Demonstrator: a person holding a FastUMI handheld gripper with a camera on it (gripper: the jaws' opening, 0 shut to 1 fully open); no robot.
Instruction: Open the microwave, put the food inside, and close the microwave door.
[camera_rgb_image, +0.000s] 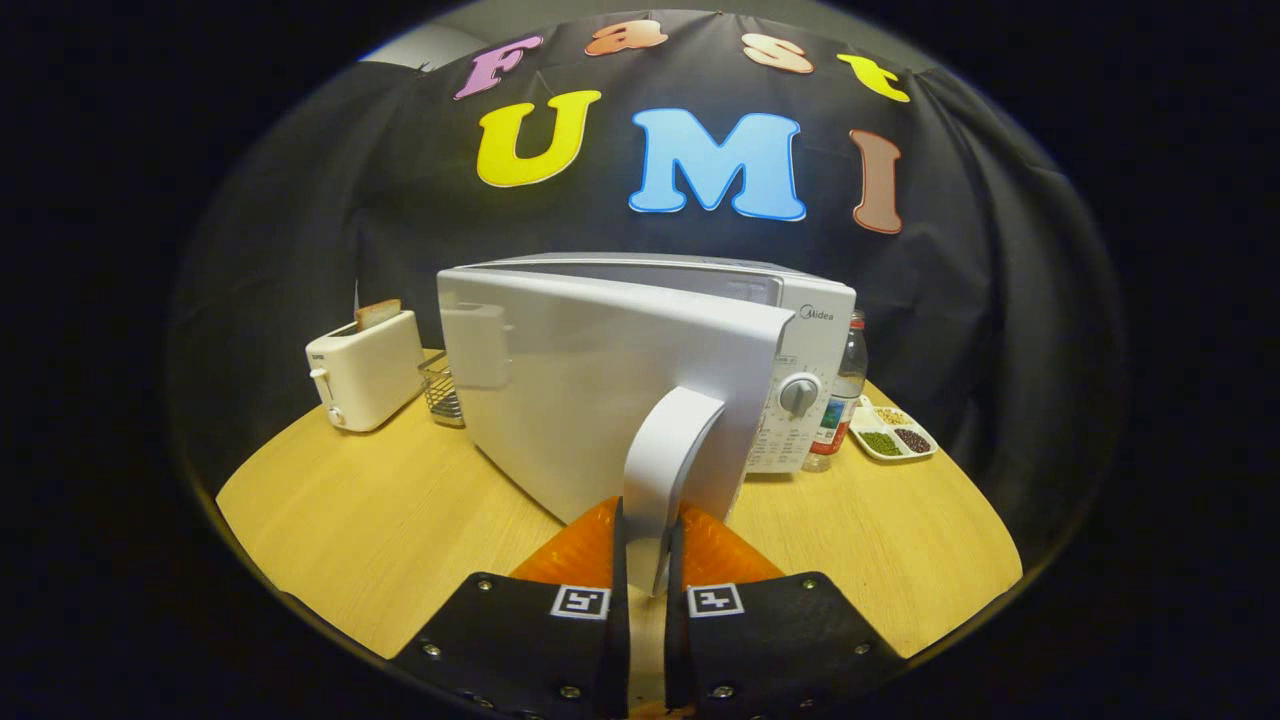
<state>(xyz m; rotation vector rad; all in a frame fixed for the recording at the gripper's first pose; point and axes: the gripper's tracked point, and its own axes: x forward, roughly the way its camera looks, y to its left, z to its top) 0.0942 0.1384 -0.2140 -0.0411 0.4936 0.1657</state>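
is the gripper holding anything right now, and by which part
Yes. The gripper is shut on the microwave door's handle, pinching the lower end of the white handle between its two fingers, with the door swung partly open.

The 1 camera rides on the gripper (647, 560) and looks forward and slightly downward along its 2 fingers (600, 560), which rise from the bottom centre of the frame pressed against either side of the door handle (668, 470). It sits low over the counter (400, 540) and very near the microwave (640, 390), whose swung-out door (590, 400) takes up the centre of the frame. The fisheye lens still takes in the toaster (365, 368) at middle left, the bottle (845, 395) and sectioned dish (893, 432) at middle right, with the booth's cloth wall across the upper half.
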